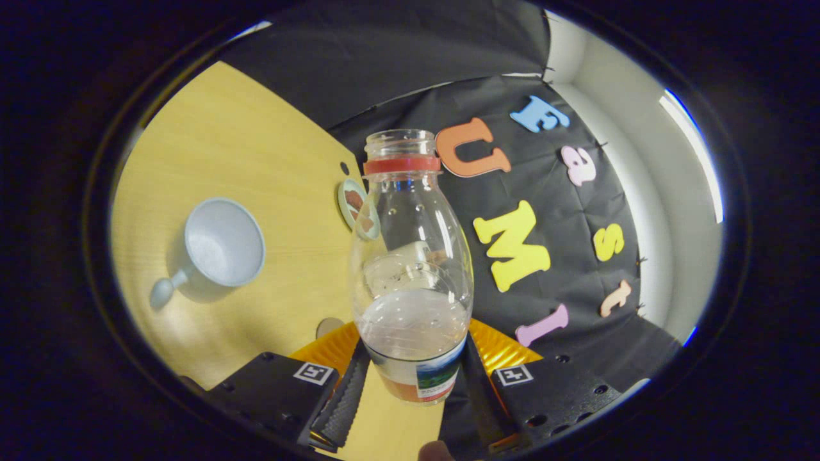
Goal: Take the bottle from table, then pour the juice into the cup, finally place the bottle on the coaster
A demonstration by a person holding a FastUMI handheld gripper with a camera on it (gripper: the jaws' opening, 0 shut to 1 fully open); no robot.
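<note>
The gripper [410, 384] has two dark, blocky finger carriers, one at each side, with flat matte faces. Each carrier carries one small square marker, white with a black pattern, on its inner upper corner. Several small round screw holes sit along the carriers. The inner faces of the fingers [349, 390] have a ribbed, toothed surface. Just behind the fingers there is a shiny orange-yellow part with fine ridges.

Wooden table [256, 147]; black cloth wall [384, 57]; white wall [615, 115].
</note>
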